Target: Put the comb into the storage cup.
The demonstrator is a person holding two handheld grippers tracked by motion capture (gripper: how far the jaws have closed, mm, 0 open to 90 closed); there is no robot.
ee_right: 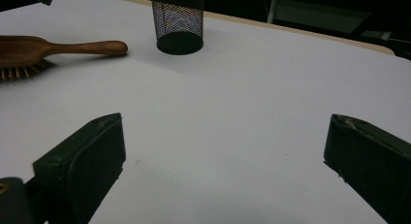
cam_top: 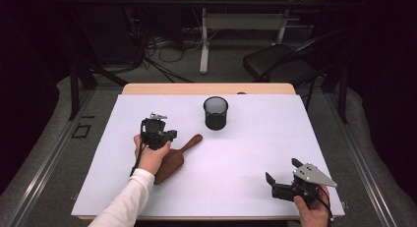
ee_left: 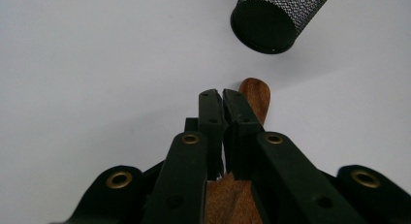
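A wooden hairbrush [cam_top: 184, 151] lies bristles down on the white table top, its handle pointing toward a black mesh cup [cam_top: 215, 114]. My left gripper [cam_top: 172, 134] hovers over the brush's neck. In the left gripper view its jaws [ee_left: 223, 93] stand shut with only a sliver between them; the handle tip [ee_left: 255, 95] shows past them and the cup [ee_left: 271, 20] farther on. My right gripper [cam_top: 281, 170] rests at the near right corner, open and holding nothing. The right gripper view looks between its wide-apart jaws [ee_right: 223, 136] toward the brush [ee_right: 58, 48] and the cup [ee_right: 177, 20].
A white sheet [cam_top: 246, 153] covers the table, with a wooden edge [cam_top: 206, 88] at the far side. Beyond it stand a black chair [cam_top: 280, 65], a second table's legs [cam_top: 204, 45] and floor cables.
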